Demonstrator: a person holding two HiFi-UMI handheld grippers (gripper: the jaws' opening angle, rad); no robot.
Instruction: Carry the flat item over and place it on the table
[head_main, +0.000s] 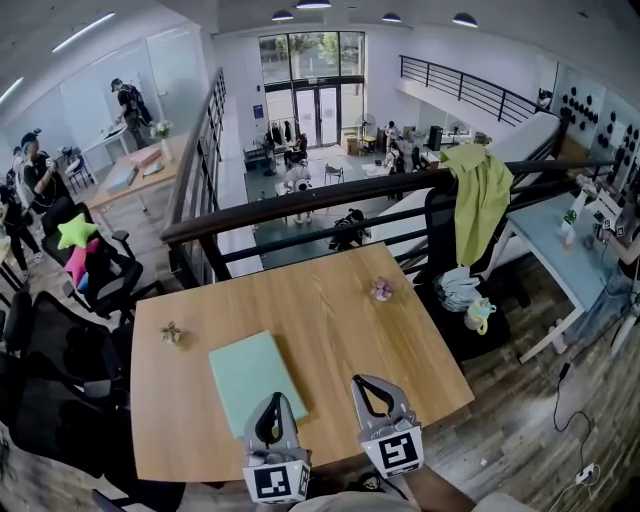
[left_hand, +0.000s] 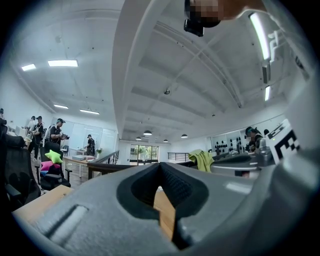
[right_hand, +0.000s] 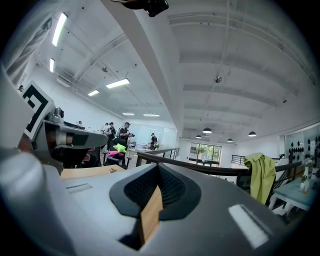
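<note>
A flat mint-green item (head_main: 256, 378) lies on the wooden table (head_main: 330, 310), left of the middle. My left gripper (head_main: 274, 399) is shut and empty; in the head view its tip lies over the item's near right corner, and I cannot tell if it touches. My right gripper (head_main: 371, 381) is shut too, holding nothing, just right of the item above bare wood. In the left gripper view the jaws (left_hand: 160, 168) are pressed together and point up at the ceiling. The right gripper view shows its jaws (right_hand: 158, 168) likewise closed, with the table surface (right_hand: 90, 172) at the left.
A small figurine (head_main: 172, 333) stands near the table's left edge and a pinkish trinket (head_main: 381, 290) near the far right. Black chairs (head_main: 60, 340) crowd the left side. A dark railing (head_main: 300, 205) runs behind the table. A green cloth (head_main: 480, 195) hangs on a chair at right.
</note>
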